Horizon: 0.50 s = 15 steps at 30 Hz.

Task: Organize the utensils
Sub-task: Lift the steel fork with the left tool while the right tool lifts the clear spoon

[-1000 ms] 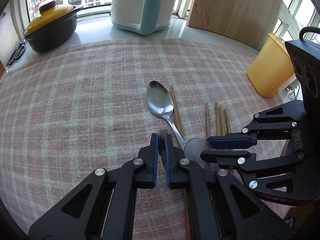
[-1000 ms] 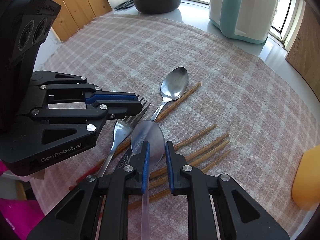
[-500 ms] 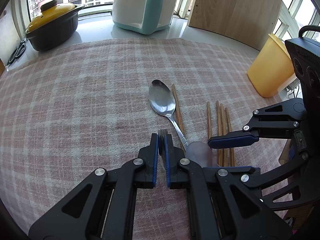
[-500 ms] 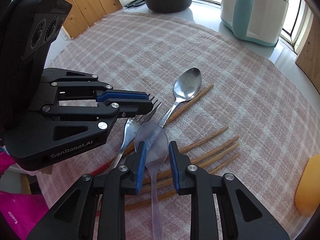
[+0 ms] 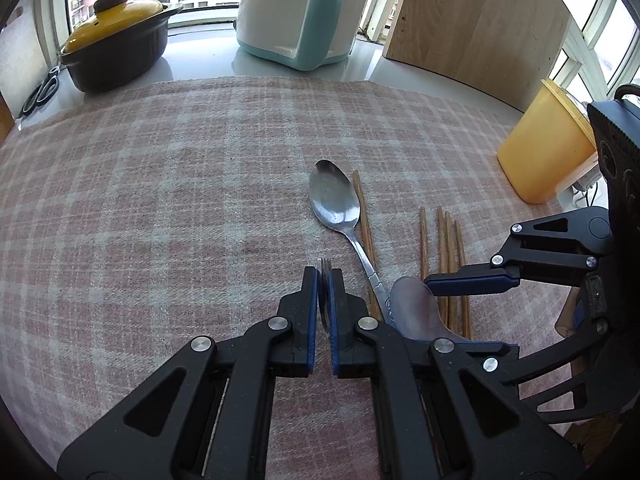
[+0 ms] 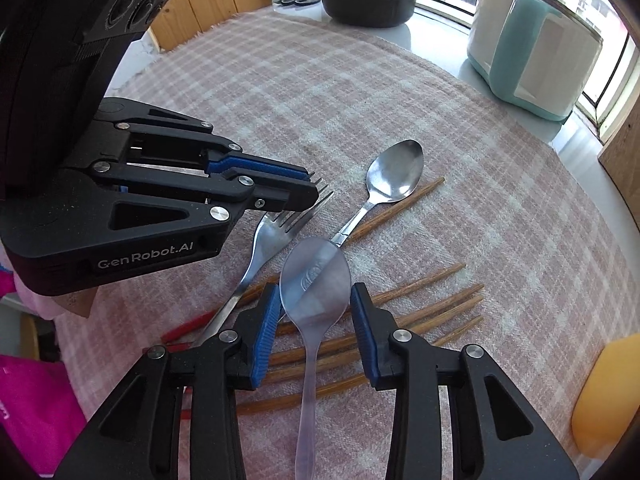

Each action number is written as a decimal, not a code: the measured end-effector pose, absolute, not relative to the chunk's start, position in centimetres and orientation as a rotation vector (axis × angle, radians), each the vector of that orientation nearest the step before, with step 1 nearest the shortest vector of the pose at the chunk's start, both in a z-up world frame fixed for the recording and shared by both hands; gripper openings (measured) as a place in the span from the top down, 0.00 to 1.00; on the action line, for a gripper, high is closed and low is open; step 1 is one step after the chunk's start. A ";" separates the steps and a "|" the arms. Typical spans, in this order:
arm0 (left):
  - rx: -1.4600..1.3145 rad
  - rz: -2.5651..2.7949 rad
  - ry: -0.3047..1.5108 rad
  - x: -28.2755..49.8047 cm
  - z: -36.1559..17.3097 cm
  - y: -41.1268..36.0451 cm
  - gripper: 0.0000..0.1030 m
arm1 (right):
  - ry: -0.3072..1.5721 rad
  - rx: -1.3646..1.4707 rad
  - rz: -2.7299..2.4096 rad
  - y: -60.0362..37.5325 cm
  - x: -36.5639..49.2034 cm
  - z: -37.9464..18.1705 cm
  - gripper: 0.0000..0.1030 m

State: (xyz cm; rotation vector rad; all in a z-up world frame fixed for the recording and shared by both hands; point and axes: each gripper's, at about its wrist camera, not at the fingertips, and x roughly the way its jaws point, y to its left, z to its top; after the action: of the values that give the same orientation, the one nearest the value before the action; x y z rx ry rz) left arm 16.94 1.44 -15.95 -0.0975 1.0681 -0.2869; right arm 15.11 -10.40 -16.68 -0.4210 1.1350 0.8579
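My left gripper [image 5: 323, 276] is shut on a metal fork held on edge; only its tines [image 5: 325, 263] show past the pads. In the right wrist view that gripper [image 6: 310, 188] hovers above a second metal fork [image 6: 266, 242] lying on the cloth. My right gripper [image 6: 314, 304] is open around a clear plastic spoon [image 6: 314, 280] that lies between its jaws; it also shows in the left wrist view [image 5: 416, 308]. A metal spoon [image 6: 394, 170] and several wooden chopsticks [image 6: 424, 308] lie on the pink checked cloth [image 6: 400, 92].
A dark pot with yellow lid [image 5: 116, 44], a white and teal cooker [image 5: 296, 8] and a wooden board [image 5: 476, 20] stand at the back. A yellow container [image 5: 540, 148] stands at the right. Scissors [image 5: 40, 92] lie at the far left. Red chopsticks [image 6: 188, 328] lie beside the fork.
My right gripper's jaws have spread from nearly closed on the clear spoon to wide open, and the spoon now lies free between them. My left gripper has stayed shut on its fork.
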 end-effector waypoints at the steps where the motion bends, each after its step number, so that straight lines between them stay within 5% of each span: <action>1: -0.101 -0.285 1.067 16.8 -15.9 1.5 0.98 | 1.129 -0.405 0.849 -10.8 15.1 -16.4 0.67; 15: -0.095 -0.281 1.065 16.5 -15.6 0.4 1.00 | 1.051 -0.247 0.716 -15.5 16.0 -13.8 0.67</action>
State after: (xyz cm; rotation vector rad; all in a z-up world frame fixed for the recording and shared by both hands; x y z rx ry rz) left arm 16.52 0.43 -15.55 -0.0947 1.0653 -0.2814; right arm 15.96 -15.52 -13.82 -0.2466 1.0507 0.7156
